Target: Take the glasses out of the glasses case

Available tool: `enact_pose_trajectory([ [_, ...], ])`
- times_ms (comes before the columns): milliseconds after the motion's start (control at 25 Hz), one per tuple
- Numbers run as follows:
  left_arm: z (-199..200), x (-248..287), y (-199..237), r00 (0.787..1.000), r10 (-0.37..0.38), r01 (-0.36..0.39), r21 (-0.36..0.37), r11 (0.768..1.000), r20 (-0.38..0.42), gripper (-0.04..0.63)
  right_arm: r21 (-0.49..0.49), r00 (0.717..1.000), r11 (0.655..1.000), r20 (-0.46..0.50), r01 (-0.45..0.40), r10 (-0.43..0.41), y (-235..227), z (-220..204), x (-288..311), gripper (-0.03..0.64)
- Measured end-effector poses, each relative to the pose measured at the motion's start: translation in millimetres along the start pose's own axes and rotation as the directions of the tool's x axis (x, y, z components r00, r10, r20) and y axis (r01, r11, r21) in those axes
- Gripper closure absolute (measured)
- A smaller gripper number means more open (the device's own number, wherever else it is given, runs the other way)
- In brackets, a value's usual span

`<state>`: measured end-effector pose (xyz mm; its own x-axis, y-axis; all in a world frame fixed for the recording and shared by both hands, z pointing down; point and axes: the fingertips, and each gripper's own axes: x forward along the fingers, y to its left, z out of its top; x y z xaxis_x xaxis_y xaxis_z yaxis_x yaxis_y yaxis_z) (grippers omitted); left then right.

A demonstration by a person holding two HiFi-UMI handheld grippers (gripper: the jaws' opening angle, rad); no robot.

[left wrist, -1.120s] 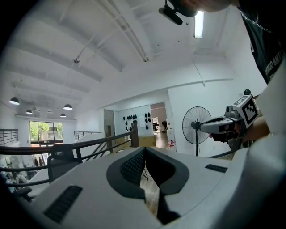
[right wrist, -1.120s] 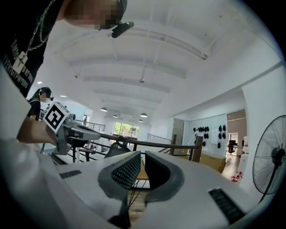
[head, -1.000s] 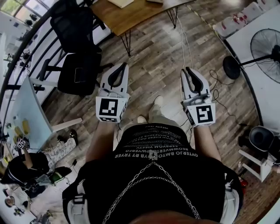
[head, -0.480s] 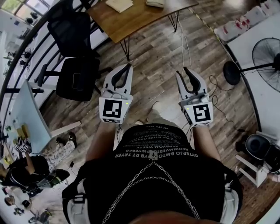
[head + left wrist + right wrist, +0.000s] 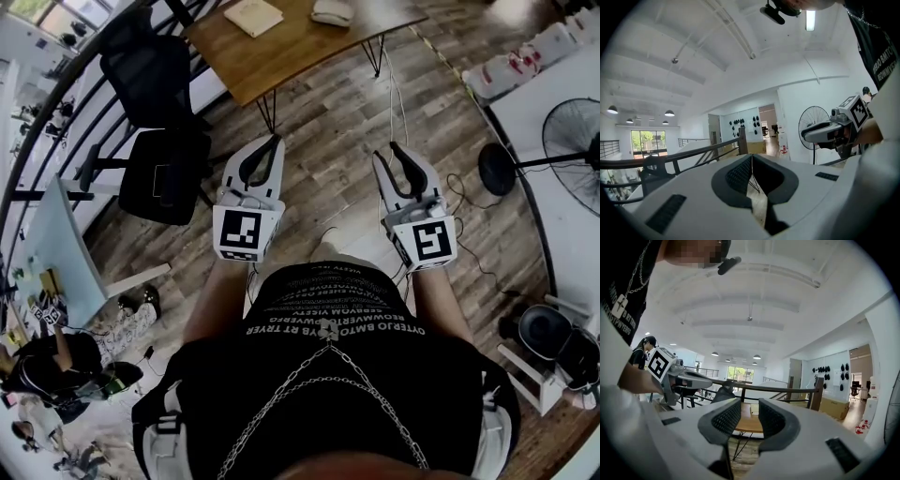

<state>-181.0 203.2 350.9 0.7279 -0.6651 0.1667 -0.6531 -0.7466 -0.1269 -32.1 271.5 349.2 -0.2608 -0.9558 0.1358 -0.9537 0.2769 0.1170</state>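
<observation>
Over the wood floor [image 5: 337,112], the table [image 5: 300,47] sits nearer than a second ago, left gripper [image 5: 274,141] pressed together and empty, right gripper [image 5: 397,148] slightly spread: approach only, nothing handled.

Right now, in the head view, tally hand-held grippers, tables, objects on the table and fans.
Hand-held grippers: 2 (left hand-held gripper, right hand-held gripper)
Wooden table: 1
Objects on it: 2 (tan pad, white object)
Standing fan: 1
Total: 6
</observation>
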Motion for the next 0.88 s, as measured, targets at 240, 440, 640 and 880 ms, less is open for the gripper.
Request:
enact_pose_trajectory([
  [240,11,25,-5,1.0,0.025,-0.024,-0.002,1.0,0.007,0.566,0.003,1.0,1.0,0.009,-0.017,0.017,-32,-1,6,0.509],
  [440,9,29,-12,0.999,0.046,-0.046,0.004,0.999,-0.012,0.566,0.009,0.999,1.0,0.019,-0.029,0.029,-45,-6,5,0.509],
  [640,13,29,-17,0.999,0.048,-0.048,0.01,0.999,-0.015,0.566,0.032,1.0,0.999,0.002,-0.019,0.019,-51,-9,-1,0.509],
  [880,10,28,-26,0.999,0.031,-0.031,0.005,1.0,-0.028,0.566,0.043,0.999,0.999,0.036,-0.014,0.013,-53,-9,-8,0.509],
])
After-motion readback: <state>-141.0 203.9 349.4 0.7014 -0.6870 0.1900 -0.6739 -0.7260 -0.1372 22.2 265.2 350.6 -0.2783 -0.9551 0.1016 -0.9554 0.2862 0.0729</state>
